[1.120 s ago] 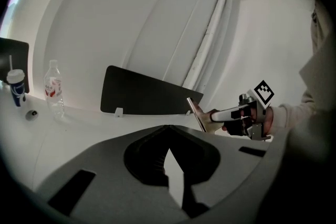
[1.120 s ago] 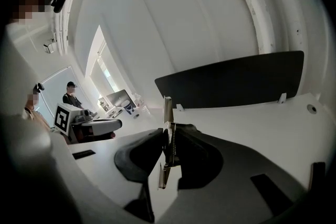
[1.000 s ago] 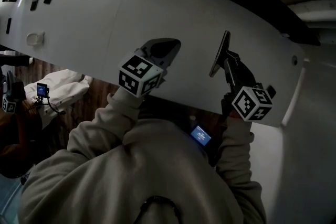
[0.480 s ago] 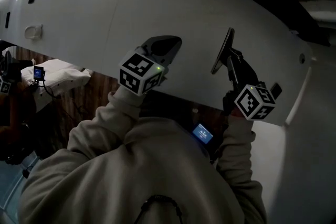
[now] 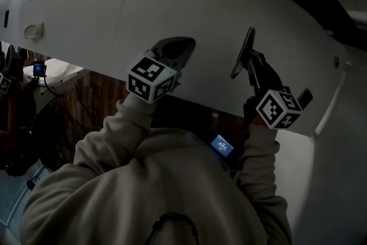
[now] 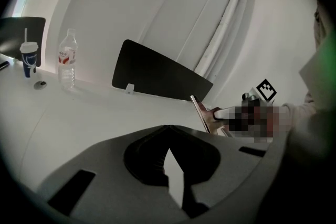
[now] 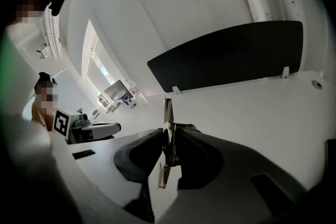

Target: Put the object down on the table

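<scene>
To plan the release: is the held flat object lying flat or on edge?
On edge: the right gripper clamps the flat object upright.

Dim room; the brightest light comes from a window [image 7: 97, 68] at the far end. A long white table [image 5: 172, 8] takes up most of the head view. A dark divider panel [image 7: 226, 60] stands upright along its far edge, with a plain white wall [image 6: 157, 2] behind. Brown wood-plank floor [image 5: 74, 112] shows below the table's near edge.
</scene>
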{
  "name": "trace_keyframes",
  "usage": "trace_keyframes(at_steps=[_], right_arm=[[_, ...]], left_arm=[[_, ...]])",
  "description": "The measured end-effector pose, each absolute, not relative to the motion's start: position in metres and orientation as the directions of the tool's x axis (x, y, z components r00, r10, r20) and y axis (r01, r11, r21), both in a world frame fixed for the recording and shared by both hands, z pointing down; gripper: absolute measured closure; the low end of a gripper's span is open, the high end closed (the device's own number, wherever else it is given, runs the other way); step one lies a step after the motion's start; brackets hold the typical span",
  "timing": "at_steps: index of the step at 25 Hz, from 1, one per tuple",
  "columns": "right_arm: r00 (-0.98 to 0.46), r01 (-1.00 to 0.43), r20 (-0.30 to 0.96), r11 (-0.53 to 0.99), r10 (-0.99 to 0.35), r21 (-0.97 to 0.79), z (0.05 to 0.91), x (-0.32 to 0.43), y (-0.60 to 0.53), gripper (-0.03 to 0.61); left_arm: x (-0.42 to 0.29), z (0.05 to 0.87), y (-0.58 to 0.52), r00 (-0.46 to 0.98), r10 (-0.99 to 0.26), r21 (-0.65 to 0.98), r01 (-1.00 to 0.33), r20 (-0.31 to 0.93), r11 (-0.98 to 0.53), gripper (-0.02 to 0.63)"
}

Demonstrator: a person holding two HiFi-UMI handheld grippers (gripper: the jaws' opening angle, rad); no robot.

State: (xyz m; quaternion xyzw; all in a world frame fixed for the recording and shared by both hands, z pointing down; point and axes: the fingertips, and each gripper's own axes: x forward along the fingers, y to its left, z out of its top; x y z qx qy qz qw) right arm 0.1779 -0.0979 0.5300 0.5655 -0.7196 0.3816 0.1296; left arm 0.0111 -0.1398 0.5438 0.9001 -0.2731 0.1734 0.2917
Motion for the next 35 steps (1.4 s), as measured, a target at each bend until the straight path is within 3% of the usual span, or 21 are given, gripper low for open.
trace_keyframes(at_steps=[35], right_arm=[[-0.408, -0.861, 0.667, 0.021, -0.623, -0.508, 0.628, 0.164, -0.054, 0.486]], left_arm=[[0.003, 0.619, -0.072, 0.753, -0.315, 0.449, -0.616, 0.578, -0.647, 0.618]])
